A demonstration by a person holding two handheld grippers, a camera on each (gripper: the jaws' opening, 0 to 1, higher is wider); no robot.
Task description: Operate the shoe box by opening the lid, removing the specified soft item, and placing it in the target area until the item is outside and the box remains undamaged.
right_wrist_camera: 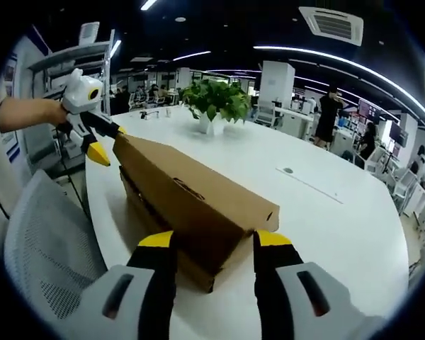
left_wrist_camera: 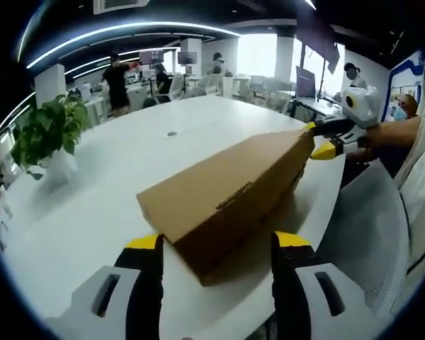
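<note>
A long brown cardboard shoe box (left_wrist_camera: 227,191) lies on the white table (left_wrist_camera: 92,212), its lid on top. In the right gripper view the lid (right_wrist_camera: 191,195) sits slightly above the base, with a dark gap along the left side. My left gripper (left_wrist_camera: 218,244) is open, its yellow-tipped jaws flanking one end of the box. At the opposite end my right gripper (right_wrist_camera: 214,244) is open and flanks the box the same way. Each gripper shows in the other's view: the right gripper (left_wrist_camera: 319,139) and the left gripper (right_wrist_camera: 103,143), both at the box's far corner. The box's contents are hidden.
A potted green plant (left_wrist_camera: 49,131) (right_wrist_camera: 216,103) stands on the table beyond the box. A white mesh chair (left_wrist_camera: 368,234) (right_wrist_camera: 49,248) sits at the table's edge beside the box. Several people and desks fill the office behind.
</note>
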